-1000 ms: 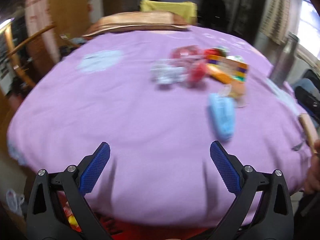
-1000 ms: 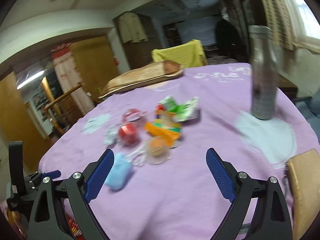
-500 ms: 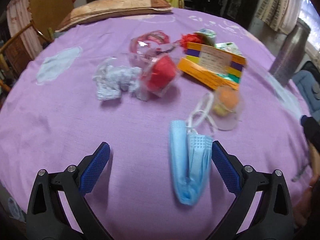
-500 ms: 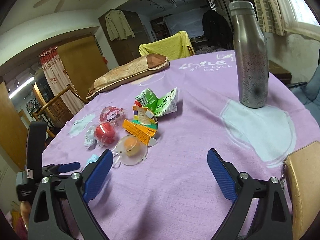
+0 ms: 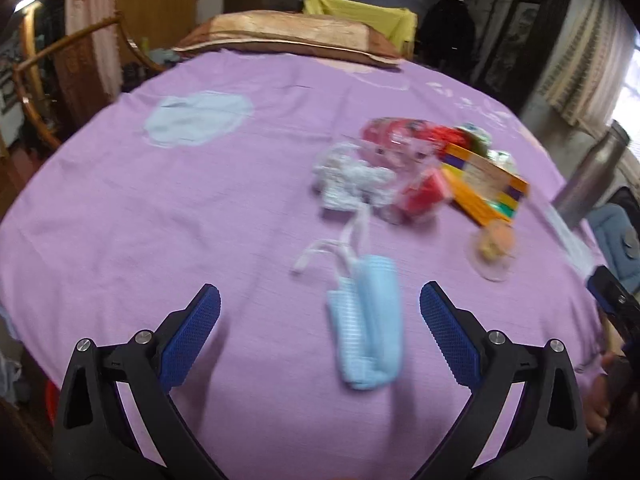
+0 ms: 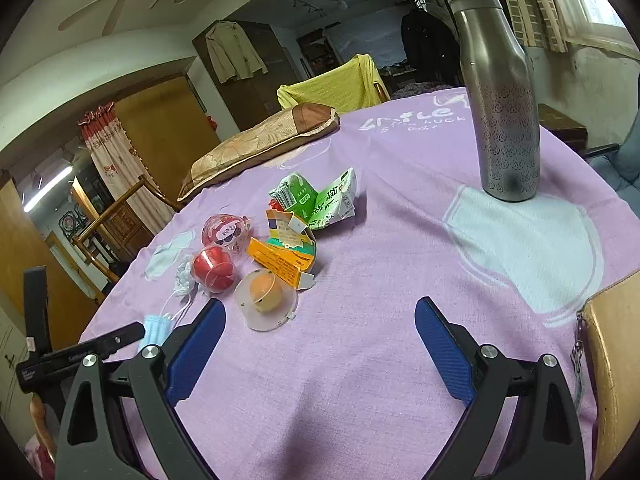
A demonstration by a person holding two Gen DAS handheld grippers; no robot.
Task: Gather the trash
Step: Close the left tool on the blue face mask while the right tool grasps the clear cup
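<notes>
- Step, as I judge it: approach; left claw (image 5: pixel 320 312) gapes around the mask (image 5: pixel 366 328), not touching.
- Mask lies on the table (image 5: pixel 160 220), near the trash pile (image 6: pixel 280 240).
- Right claw (image 6: pixel 320 324) gapes, empty.
- Next: lower and pinch.

Each hand-held gripper (image 5: pixel 320 316) (image 6: pixel 320 320) has black arms, silver screws, blue ribbed pads (image 5: pixel 190 336).

Both wrist views low over table (image 6: pixel 360 360), sharing trash pile (image 5: pixel 420 176).

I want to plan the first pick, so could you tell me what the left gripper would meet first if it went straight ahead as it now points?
Most likely the folded blue face mask, lying on the purple cloth between the open left gripper fingers.
</notes>
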